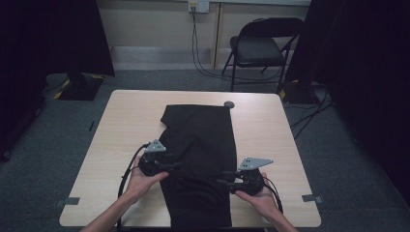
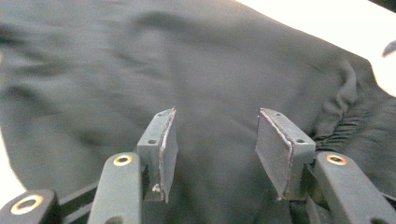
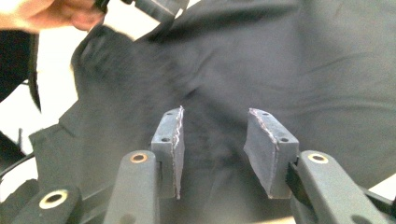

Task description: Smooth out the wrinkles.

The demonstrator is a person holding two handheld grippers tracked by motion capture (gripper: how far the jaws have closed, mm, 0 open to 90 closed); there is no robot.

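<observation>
A black garment (image 1: 200,145) lies lengthwise on the light wooden table (image 1: 130,121), from its middle to the front edge. My left gripper (image 1: 178,165) hovers at the garment's left edge, pointing right. Its jaws stand open over the dark cloth (image 2: 201,60) with nothing between them, left gripper (image 2: 215,113). My right gripper (image 1: 221,182) sits at the garment's right side, pointing left. It is open above the wrinkled cloth (image 3: 280,60), right gripper (image 3: 215,111). The other hand (image 3: 46,14) shows at the top left of the right gripper view.
A small dark round object (image 1: 229,104) rests on the table by the garment's far right corner. A black folding chair (image 1: 261,46) stands beyond the table, with cables (image 1: 203,63) on the floor. Grey tape marks (image 1: 312,198) sit near the front corners.
</observation>
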